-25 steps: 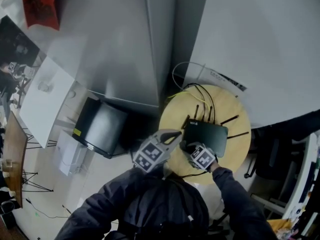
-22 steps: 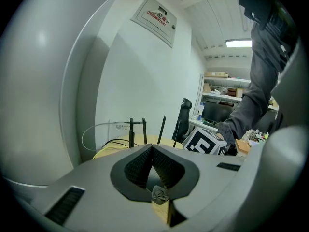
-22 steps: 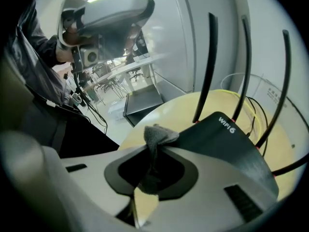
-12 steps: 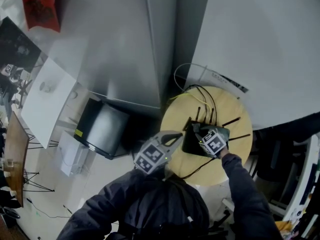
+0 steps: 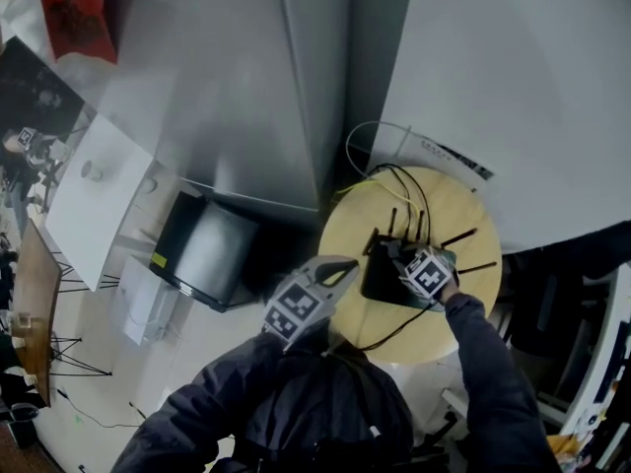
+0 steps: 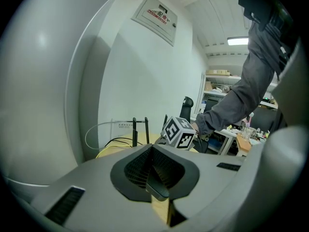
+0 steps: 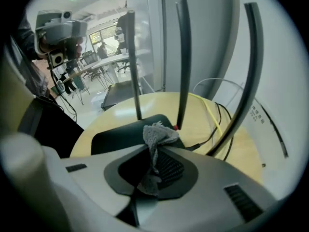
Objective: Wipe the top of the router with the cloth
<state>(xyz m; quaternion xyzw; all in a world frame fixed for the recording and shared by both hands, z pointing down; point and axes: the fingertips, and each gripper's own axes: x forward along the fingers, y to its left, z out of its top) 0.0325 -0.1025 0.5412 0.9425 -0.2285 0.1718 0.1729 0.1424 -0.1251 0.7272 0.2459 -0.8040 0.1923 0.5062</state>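
A black router (image 5: 386,278) with several upright antennas (image 7: 183,57) lies on a round wooden table (image 5: 463,215). My right gripper (image 5: 409,260) hovers over the router's top near the antennas, shut on a small grey cloth (image 7: 158,134). In the right gripper view the cloth hangs out of my right gripper (image 7: 151,152) just above the router's black top (image 7: 113,135). My left gripper (image 5: 342,268) is held off the table's left edge. In its own view the left gripper (image 6: 153,166) is shut with nothing in it, and the right gripper's marker cube (image 6: 178,132) shows ahead.
Yellow and black cables (image 5: 380,177) and a white cable loop (image 5: 357,138) run off the table's far side. A curved white wall (image 5: 513,97) and a grey cabinet (image 5: 246,97) stand behind. A black monitor (image 5: 202,249) lies on the floor at left.
The right gripper has slid with the cloth across the router's top, from its near left corner toward the antennas. The left gripper has hardly moved.
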